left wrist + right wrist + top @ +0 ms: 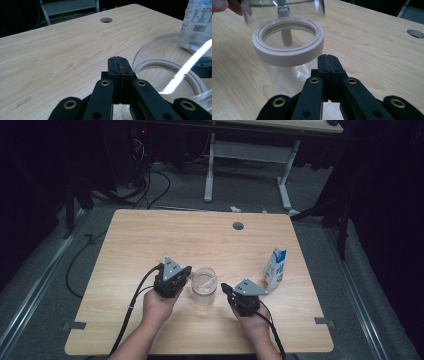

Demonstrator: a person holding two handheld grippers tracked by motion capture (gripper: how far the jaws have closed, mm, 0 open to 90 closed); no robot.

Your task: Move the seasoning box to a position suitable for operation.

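Clear glass is what the jar (204,285) appears to be made of, so it is judged rigid, slippery and breakable. It stands on the tabletop (150,240) between the two grippers. The left gripper (186,272) is seen at the jar's nine o'clock and the right gripper (225,287) at its four o'clock, both with jaws pressed together on nothing. A hold just under the white rim is advised. Farther off, at three o'clock, a milk carton (275,268) stands upright.
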